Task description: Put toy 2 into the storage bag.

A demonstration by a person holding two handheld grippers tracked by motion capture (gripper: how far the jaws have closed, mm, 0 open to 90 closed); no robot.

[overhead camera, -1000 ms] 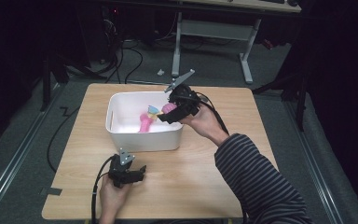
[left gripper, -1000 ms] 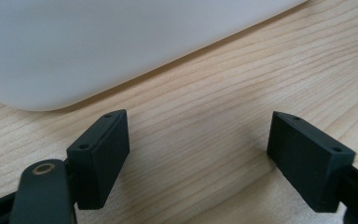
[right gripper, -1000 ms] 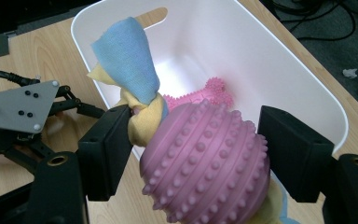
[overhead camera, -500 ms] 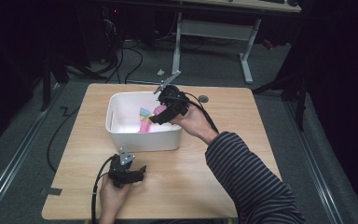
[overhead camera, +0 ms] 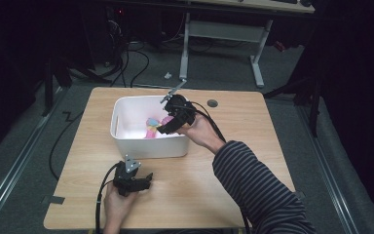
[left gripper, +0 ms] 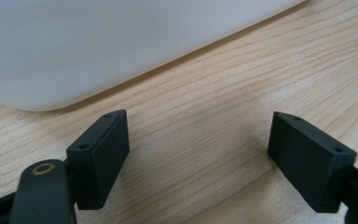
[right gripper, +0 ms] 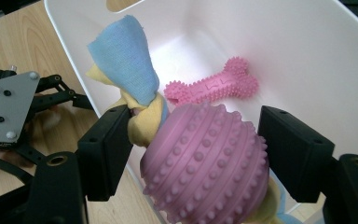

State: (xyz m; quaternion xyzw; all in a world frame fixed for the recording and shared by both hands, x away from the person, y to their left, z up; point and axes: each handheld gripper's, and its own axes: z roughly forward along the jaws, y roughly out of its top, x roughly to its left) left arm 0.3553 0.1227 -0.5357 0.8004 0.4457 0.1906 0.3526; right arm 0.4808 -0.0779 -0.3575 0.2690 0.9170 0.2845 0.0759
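Right tool (right gripper: pixel 193 154) clamps pink studded ball (right gripper: pixel 205 161) above white bin (right gripper: pixel 307 56).

probably a lab: dark room, floor cables (overhead camera: pixel 126 68), metal desk frame (overhead camera: pixel 224 36).

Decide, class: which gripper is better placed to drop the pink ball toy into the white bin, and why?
Right. The right gripper already clamps the pink ball toy over the white bin; the left gripper rests open on the table outside it.
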